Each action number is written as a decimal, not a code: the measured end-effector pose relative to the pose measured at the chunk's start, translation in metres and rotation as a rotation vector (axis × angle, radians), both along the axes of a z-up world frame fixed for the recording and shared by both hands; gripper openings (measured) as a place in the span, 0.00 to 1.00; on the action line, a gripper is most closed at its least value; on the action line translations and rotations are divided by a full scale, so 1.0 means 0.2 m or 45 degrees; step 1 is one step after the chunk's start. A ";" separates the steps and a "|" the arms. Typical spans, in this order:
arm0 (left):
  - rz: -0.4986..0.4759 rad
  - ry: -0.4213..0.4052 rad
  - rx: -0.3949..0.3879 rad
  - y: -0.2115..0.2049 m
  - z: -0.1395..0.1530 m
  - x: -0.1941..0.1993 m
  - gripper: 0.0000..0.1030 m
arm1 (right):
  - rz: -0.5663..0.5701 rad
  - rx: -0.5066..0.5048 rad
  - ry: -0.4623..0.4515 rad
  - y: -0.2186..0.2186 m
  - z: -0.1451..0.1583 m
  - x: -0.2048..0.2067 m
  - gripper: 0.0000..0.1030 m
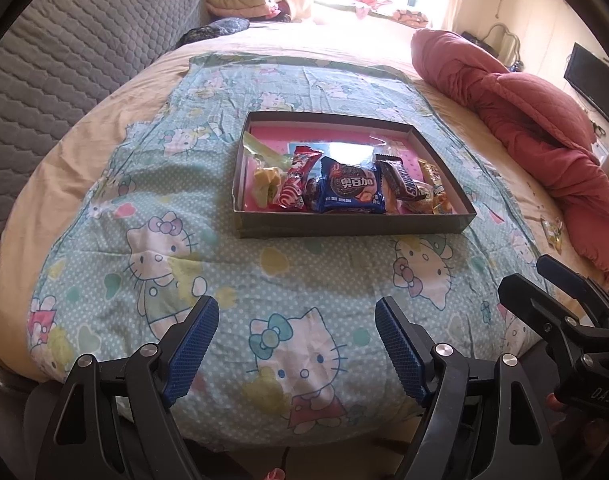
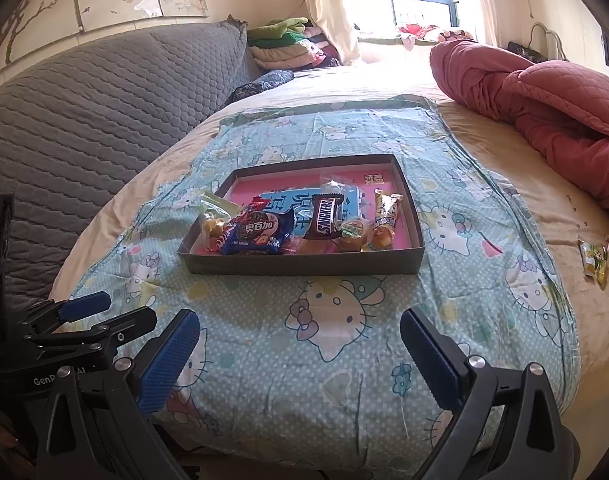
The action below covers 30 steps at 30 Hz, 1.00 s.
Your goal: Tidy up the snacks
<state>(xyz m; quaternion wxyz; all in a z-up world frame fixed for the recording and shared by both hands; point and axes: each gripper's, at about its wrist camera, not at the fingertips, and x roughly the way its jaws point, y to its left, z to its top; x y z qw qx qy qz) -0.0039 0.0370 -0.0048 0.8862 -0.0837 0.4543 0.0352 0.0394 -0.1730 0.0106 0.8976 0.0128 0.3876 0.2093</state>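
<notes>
A shallow dark box (image 1: 344,229) (image 2: 304,266) with a pink floor lies on a cat-print cloth (image 1: 232,264) (image 2: 304,360) on the bed. Inside are several snacks: a blue cookie pack (image 1: 352,190) (image 2: 260,234), a Snickers bar (image 1: 400,182) (image 2: 324,218), a red wrapper (image 1: 298,178), and yellow sweets (image 2: 384,220). One loose yellow-green snack (image 1: 552,232) (image 2: 594,264) lies on the sheet to the right. My left gripper (image 1: 296,344) stands open and empty near the bed's front edge. My right gripper (image 2: 300,356) is open and empty too, short of the box.
A rolled red quilt (image 1: 524,120) (image 2: 544,92) lies along the right. A grey quilted headboard (image 1: 64,72) (image 2: 84,120) rises at the left. Folded bedding (image 2: 288,44) is stacked near the window. Each gripper shows at the edge of the other's view.
</notes>
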 end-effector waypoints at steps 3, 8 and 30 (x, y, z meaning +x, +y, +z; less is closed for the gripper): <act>-0.004 0.003 0.002 0.00 0.00 0.00 0.79 | 0.003 -0.004 0.001 0.01 0.00 0.00 0.98; -0.005 0.002 0.013 0.00 -0.01 0.01 0.79 | 0.000 0.000 0.004 0.01 0.00 0.00 0.98; 0.000 0.002 0.035 0.00 -0.01 0.01 0.79 | -0.010 0.006 0.010 0.00 -0.02 0.01 0.98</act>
